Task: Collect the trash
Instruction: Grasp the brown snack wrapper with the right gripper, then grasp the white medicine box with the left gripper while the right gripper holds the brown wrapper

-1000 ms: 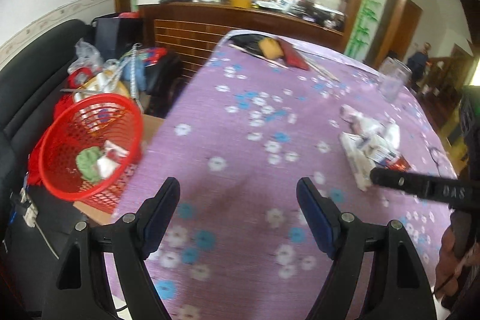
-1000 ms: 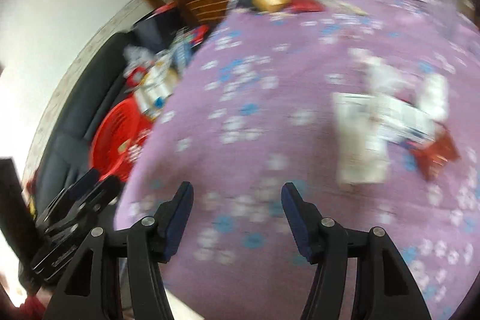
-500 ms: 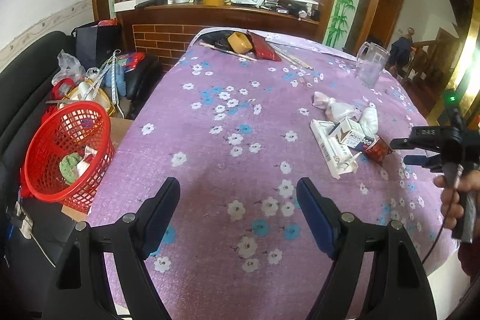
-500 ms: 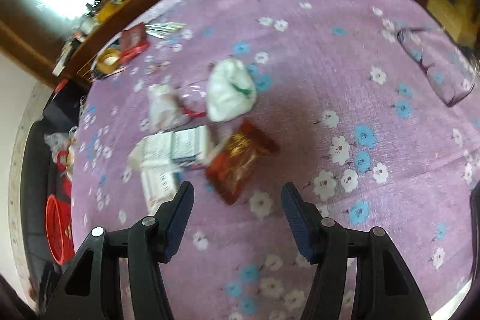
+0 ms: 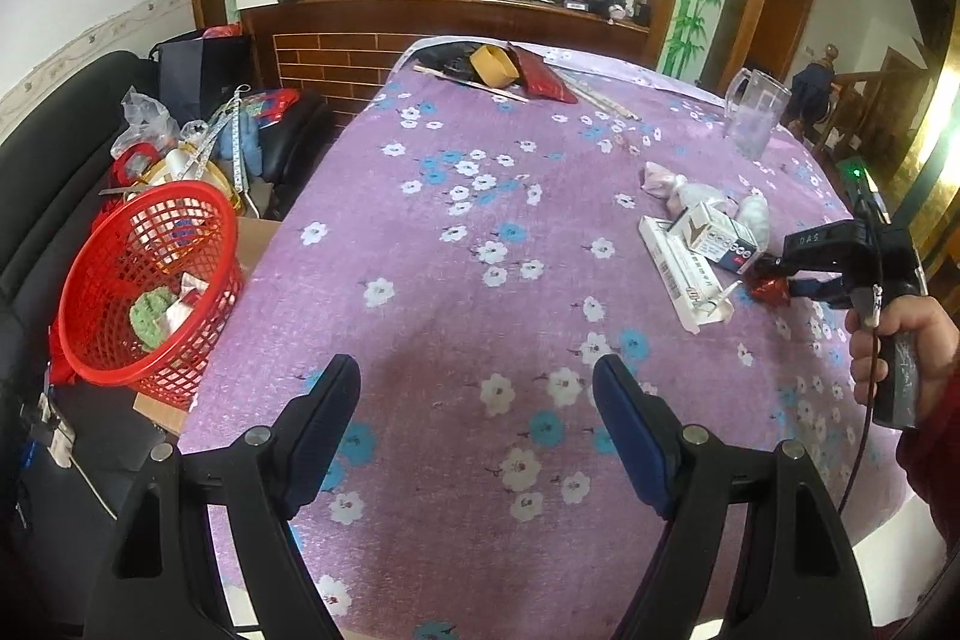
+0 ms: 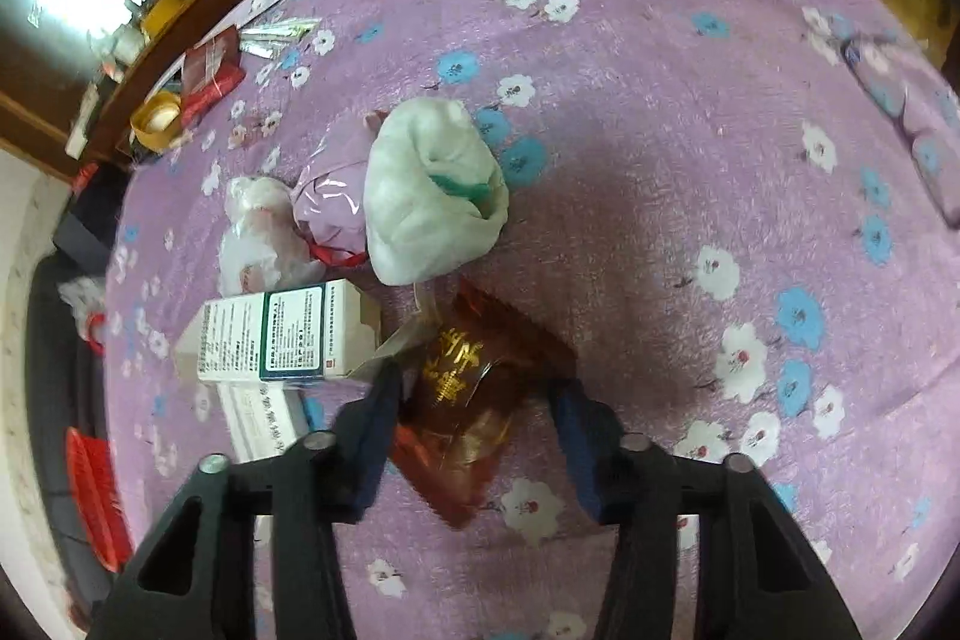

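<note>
While the left gripper [image 5: 477, 415] hangs over the near part of the purple flowered tablecloth [image 5: 480, 232] with its jaws wide apart and nothing between them, the left wrist view shows the trash gathered well to the right of the red basket [image 5: 144, 280], which sits off the cloth's left edge with green and white scraps inside. In that pile a flat white box [image 5: 681, 274] lies with its long axis running from the far left toward the near right, a smaller white carton [image 5: 714, 235] rests across its far end, and a pink bag [image 5: 663, 181] and a white wad [image 5: 755, 214] lie just beyond. At the pile's right edge the right gripper [image 5: 780, 283], held in a hand [image 5: 900, 346], has its fingertips on either side of a red wrapper [image 5: 771, 289]. From the right wrist view, the right gripper [image 6: 474, 400] straddles the red wrapper [image 6: 474, 388], its jaws apart and close to the wrapper's sides; whether they press on it cannot be told. Its long axis runs nearly along the fingers, leaning a little toward the far right, with gold lettering facing up. Just left of the wrapper lies the carton [image 6: 282, 340], its long axis crosswise to the fingers, and beyond it sit the white wad [image 6: 429, 196] and the pink bag [image 6: 333, 202], touching each other.
</note>
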The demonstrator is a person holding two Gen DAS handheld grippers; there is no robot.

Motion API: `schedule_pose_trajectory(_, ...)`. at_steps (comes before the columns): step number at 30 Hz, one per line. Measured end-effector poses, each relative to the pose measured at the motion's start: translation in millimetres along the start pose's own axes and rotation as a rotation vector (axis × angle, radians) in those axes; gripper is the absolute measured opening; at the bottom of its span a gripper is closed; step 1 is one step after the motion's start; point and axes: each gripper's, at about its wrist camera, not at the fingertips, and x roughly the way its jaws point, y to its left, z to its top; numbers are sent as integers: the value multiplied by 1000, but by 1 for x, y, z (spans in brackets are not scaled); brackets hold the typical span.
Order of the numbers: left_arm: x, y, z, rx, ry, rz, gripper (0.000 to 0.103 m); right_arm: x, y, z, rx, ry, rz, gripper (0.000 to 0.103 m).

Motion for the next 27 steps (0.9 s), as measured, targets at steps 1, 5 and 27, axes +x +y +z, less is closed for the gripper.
schedule_pose_trajectory(1,1,-3,1,5,2,-7,79,-1,2,-3,-13,11,17,36)
schedule_pose_trajectory(5,9,-24,10,40,11,-44,79,-7,3,-22,-58,34,62,34)
schedule_pose_trajectory(27,130,-186,25,466,119,-177,24,-97,-74,-93,-92,-21,112,34)
